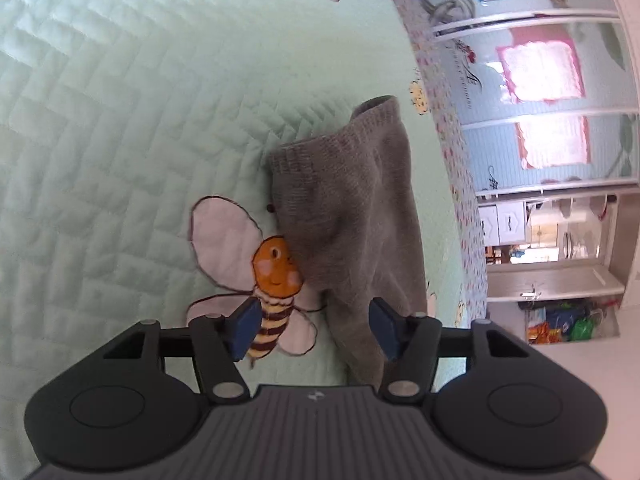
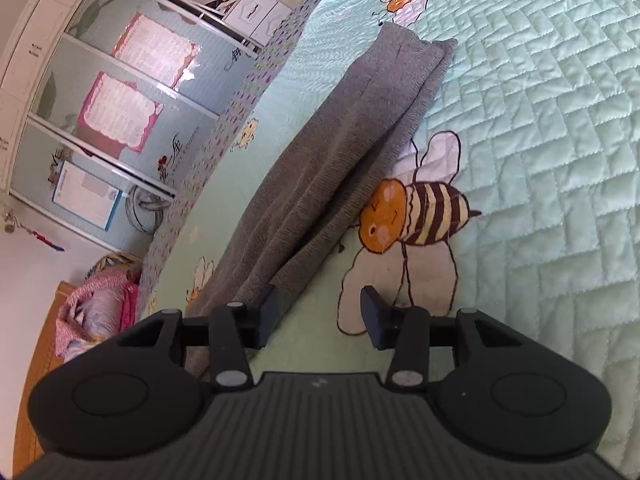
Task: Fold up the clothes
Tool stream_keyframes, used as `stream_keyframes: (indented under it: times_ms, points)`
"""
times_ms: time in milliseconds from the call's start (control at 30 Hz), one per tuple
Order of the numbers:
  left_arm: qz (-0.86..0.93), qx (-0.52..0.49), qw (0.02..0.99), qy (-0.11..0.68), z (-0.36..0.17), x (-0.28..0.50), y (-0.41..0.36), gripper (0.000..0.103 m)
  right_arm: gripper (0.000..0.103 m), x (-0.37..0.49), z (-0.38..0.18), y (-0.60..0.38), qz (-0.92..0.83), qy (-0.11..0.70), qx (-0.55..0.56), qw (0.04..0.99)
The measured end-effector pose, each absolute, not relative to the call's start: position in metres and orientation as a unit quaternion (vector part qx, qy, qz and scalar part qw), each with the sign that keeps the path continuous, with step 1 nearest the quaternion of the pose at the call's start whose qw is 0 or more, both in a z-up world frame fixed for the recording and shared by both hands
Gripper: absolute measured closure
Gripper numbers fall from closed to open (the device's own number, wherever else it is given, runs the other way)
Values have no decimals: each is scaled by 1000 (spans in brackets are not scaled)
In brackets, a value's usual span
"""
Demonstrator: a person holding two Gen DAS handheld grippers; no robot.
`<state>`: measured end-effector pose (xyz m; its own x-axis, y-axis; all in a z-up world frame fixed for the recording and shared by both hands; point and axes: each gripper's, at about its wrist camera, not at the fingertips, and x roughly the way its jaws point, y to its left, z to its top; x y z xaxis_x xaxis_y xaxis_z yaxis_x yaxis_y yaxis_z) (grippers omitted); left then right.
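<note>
Looking along both tools, we see the grey knit garment (image 1: 352,216) lying in a long folded strip on the mint quilted bedspread (image 1: 120,128), close to the bed's edge, with its ribbed end partly covering an appliqué bee (image 1: 276,276). Our left gripper (image 1: 312,330) stands partly open and grips nothing; the cloth lies beyond and below its pads, and its right-hand pad sits over the fabric's near end. Our right gripper (image 2: 316,316) is also partly open and empty, 1 pad just beside the strip's near edge, the other over bare quilt.

We judge 3 risks from here. With the strip so near the edge, a careless pull could drag it off the bed. Pinching only the top layer would peel the fold open, since the layers (image 2: 360,128) already look loosely stacked. Closing too deep could snag the quilt with the knit.
</note>
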<state>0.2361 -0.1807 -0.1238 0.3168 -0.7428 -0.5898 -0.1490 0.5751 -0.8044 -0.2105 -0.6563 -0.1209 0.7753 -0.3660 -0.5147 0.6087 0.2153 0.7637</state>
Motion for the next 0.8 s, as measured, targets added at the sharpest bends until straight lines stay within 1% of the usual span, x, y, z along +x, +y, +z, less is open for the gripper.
stream_keyframes:
  times_ms: [33, 67, 100, 267, 300, 400, 433, 500, 533, 567, 600, 633, 667, 700, 733, 800]
  points:
    - [-212, -411, 698, 546, -124, 242, -186, 41, 51, -210, -120, -659, -321, 103, 544, 769]
    - [-202, -409, 698, 552, -125, 247, -192, 41, 42, -211, -120, -662, -325, 94, 549, 764]
    - [-190, -404, 700, 558, -126, 252, -196, 41, 36, -211, -123, -667, -327, 84, 557, 758]
    - [-180, -393, 712, 553, -127, 271, -215, 39, 35, -209, -132, -692, -332, 45, 594, 731]
    - [-178, -393, 714, 552, -127, 274, -218, 39, 33, -207, -133, -696, -335, 38, 597, 728]
    - [-180, -385, 724, 543, -127, 278, -225, 39, 32, -200, -138, -708, -340, 21, 606, 719]
    - [-181, -379, 730, 540, -127, 279, -228, 41, 32, -198, -141, -712, -341, 15, 609, 716]
    - [-176, -368, 740, 535, -127, 279, -231, 51, 32, -192, -144, -720, -345, 4, 612, 711]
    - [-173, -364, 743, 535, -128, 281, -233, 63, 32, -188, -144, -723, -350, 2, 610, 711]
    - [-173, -361, 744, 535, -129, 283, -233, 70, 32, -183, -144, -726, -354, 6, 606, 712]
    - [-176, -356, 747, 533, -129, 283, -232, 73, 37, -179, -143, -728, -359, 13, 600, 715]
    - [-180, -351, 751, 530, -129, 283, -232, 77, 46, -174, -142, -731, -364, 23, 595, 717]
    - [-186, -342, 757, 524, -127, 281, -231, 80, 83, -172, -143, -734, -368, 37, 593, 715]
    - [-194, -332, 766, 515, -123, 277, -230, 82, 93, -172, -145, -736, -369, 47, 596, 711]
    - [-202, -322, 775, 505, -119, 273, -230, 85, 94, -174, -146, -737, -368, 51, 598, 710]
    - [-218, -311, 790, 481, -110, 264, -225, 87, 94, -181, -137, -731, -360, 44, 586, 725]
